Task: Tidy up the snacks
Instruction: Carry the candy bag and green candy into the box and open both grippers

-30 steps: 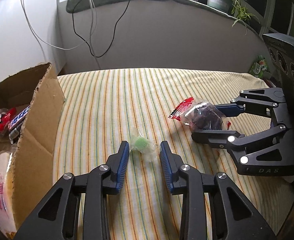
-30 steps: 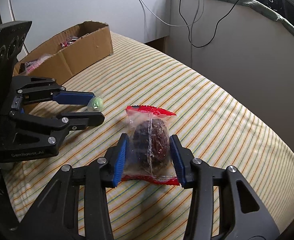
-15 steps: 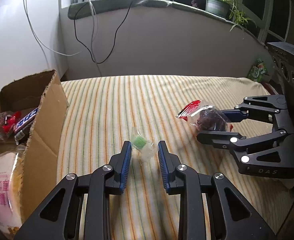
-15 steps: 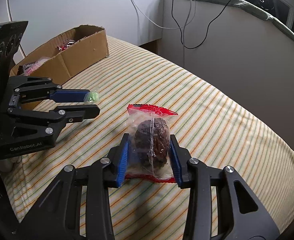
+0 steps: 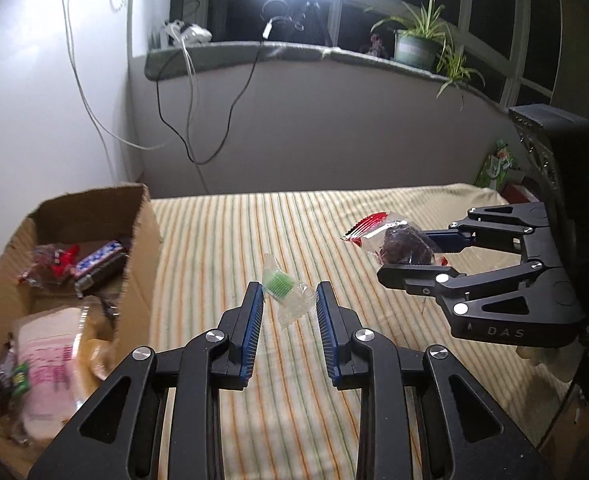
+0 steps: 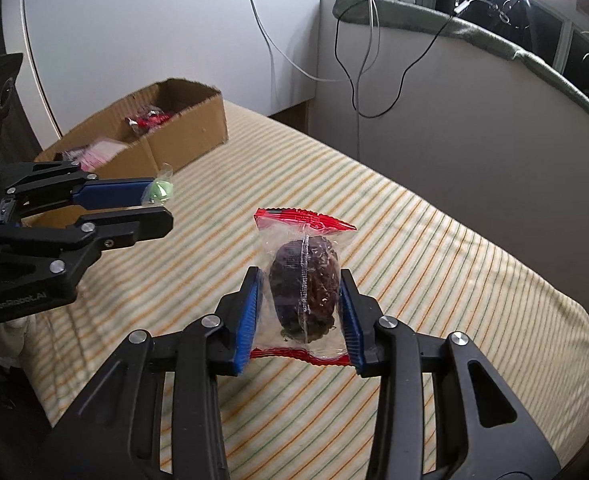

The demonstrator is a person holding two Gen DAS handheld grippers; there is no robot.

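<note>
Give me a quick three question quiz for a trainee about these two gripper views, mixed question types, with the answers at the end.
1. True or false: the right gripper holds a green candy.
2. Multiple choice: the cardboard box in the left wrist view is A) bare inside, B) holding several wrapped snacks, C) lying upside down.
3. Fill in: the left gripper grips a clear wrapper with a ____ candy inside.

Key
1. False; it is shut on the red-edged snack packet with a dark brown piece inside.
2. B
3. green
</note>
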